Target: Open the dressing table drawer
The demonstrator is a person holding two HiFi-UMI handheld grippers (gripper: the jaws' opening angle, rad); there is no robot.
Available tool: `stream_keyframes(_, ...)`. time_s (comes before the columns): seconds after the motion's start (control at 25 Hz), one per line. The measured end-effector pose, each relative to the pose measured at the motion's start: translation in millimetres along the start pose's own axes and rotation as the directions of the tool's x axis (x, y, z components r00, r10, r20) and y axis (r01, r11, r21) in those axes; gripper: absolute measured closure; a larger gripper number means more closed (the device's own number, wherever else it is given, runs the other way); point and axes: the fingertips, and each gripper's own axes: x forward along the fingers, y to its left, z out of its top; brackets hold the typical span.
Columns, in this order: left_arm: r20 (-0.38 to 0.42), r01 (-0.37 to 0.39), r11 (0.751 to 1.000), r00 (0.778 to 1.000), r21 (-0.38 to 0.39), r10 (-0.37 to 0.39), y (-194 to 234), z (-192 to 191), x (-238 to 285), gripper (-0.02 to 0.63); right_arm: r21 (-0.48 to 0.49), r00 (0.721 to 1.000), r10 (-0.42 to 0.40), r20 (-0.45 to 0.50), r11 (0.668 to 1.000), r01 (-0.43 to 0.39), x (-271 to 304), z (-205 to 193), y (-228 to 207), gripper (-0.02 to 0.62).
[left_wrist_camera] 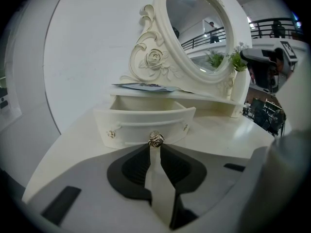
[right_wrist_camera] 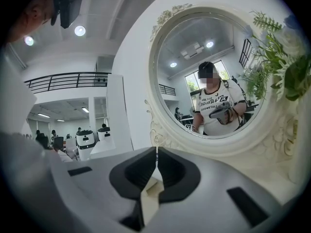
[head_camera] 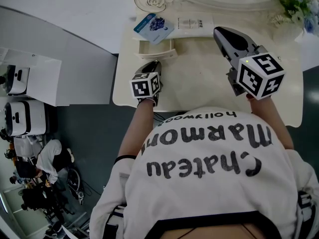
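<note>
The cream dressing table has a small drawer at its back left, and the drawer stands pulled out from under its shelf. In the left gripper view the drawer front faces me, with a gold rose knob at its middle. My left gripper is shut on that knob, pinching it at the fingertips; seen from the head, this gripper reaches to the drawer front. My right gripper hovers over the tabletop to the right, and its jaws are shut on nothing as they point at the oval mirror.
A blue booklet and a white packet lie on the shelf above the drawer. A vase of flowers stands at the back right, next to the mirror frame. A wall runs along the table's left side.
</note>
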Motion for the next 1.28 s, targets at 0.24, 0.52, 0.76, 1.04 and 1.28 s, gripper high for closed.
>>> stream_keyframes(0.24,0.0,0.003,1.0,1.0,0.001,-0.003,-0.1,0.0,0.0,0.523,-0.002,1.0,-0.005,0.002,1.0,0.005,-1.6,1.6,1.4,0.568)
stream_keyframes(0.52,0.004,0.01,1.0,1.0,0.021,-0.01,-2.8,0.2,-0.9,0.523,-0.004,1.0,-0.009,-0.004,1.0,0.009,-4.0,-0.9,4.9,0.568)
stream_keyframes(0.76,0.003,0.019,1.0,1.0,0.023,-0.019,-2.4,-0.7,-1.1,0.523,-0.009,1.0,-0.012,-0.011,1.0,0.012,-6.4,-2.7,9.6,0.568)
stream_keyframes(1.04,0.015,0.024,1.0,1.0,0.013,-0.024,-2.4,1.0,-2.6,0.523,-0.011,1.0,-0.022,-0.019,1.0,0.022,-10.5,-4.8,10.2,0.568)
stream_keyframes(1.28,0.017,0.023,1.0,1.0,0.007,-0.023,-2.0,0.3,-2.6,0.523,-0.017,1.0,-0.016,-0.017,1.0,0.016,-10.4,-4.2,13.6,0.567)
